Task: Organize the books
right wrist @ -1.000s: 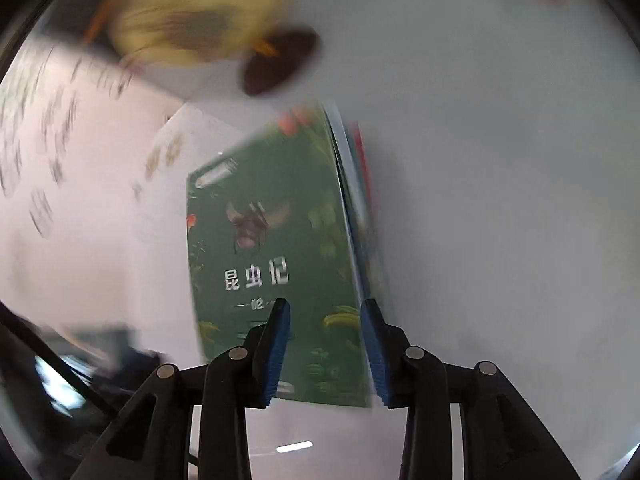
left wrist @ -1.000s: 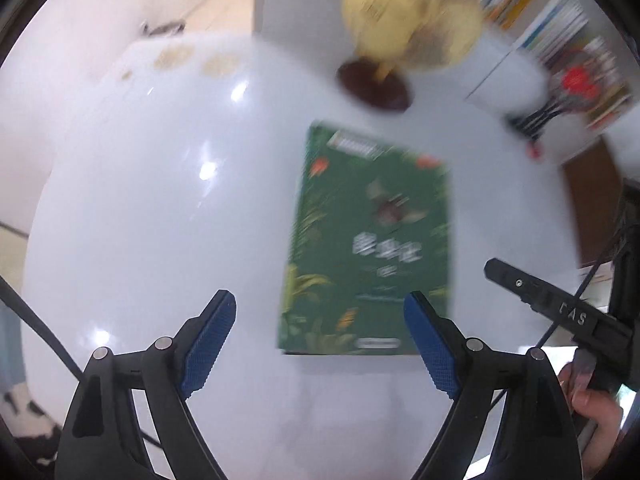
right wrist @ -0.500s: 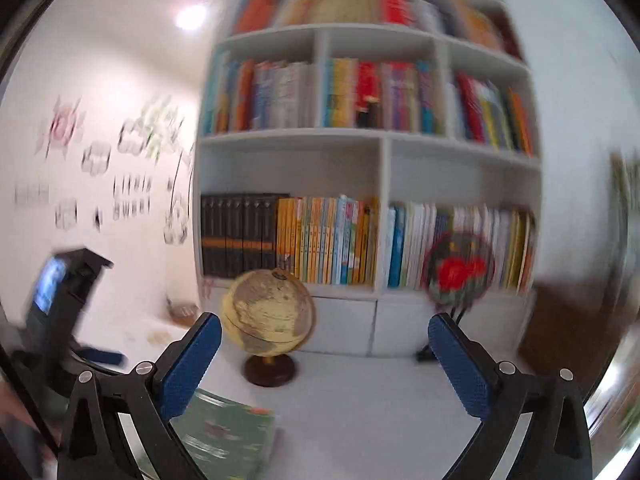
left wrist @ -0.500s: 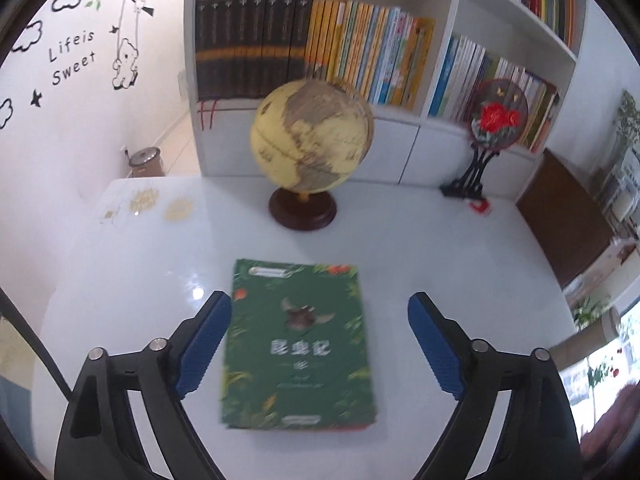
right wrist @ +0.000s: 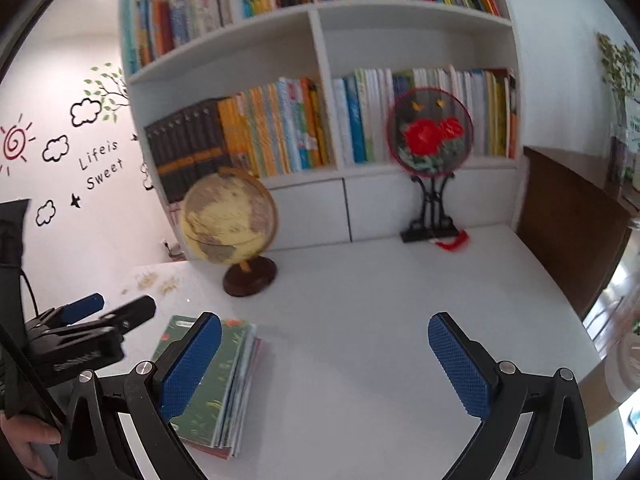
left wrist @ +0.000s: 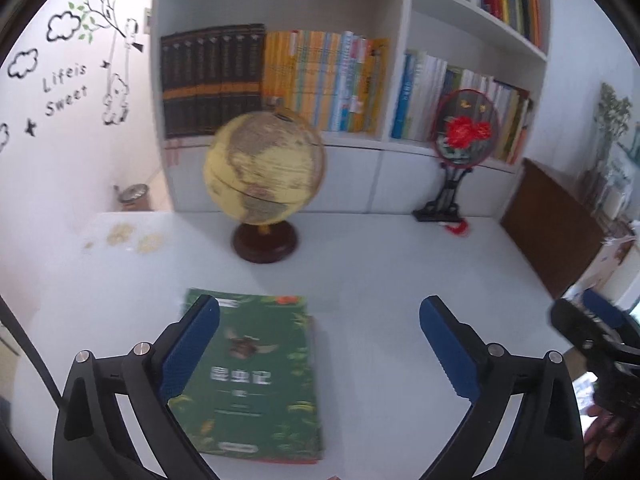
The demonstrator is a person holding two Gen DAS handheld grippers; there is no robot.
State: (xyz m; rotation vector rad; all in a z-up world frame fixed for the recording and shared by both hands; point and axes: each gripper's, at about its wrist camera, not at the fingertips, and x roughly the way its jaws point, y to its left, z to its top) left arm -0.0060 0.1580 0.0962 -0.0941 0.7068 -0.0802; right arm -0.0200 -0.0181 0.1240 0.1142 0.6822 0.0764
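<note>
A stack of thin books (left wrist: 256, 376) with a green insect cover on top lies flat on the white table (left wrist: 380, 264). My left gripper (left wrist: 318, 312) hovers above it, and its jaws are opening with nothing pressed between them. The left blue pad (left wrist: 192, 352) overlaps the cover's left edge in this view. In the right wrist view the stack (right wrist: 216, 372) lies at lower left, behind the left finger. My right gripper (right wrist: 324, 322) stands wide open over bare table, holding nothing. The left gripper (right wrist: 116, 307) shows at that view's left edge.
A globe (left wrist: 262, 172) on a dark round base stands behind the stack. A red-flowered fan ornament (left wrist: 466, 130) on a black stand sits at the back right. A filled white bookshelf (left wrist: 320, 80) rises behind the table. A brown chair back (right wrist: 572, 224) is at the right.
Both grippers have lifted and tilted up from the stack, bringing the shelf into view. The right jaws, narrow at the stack's edge before, now stand wide. The left jaws have widened slightly.
</note>
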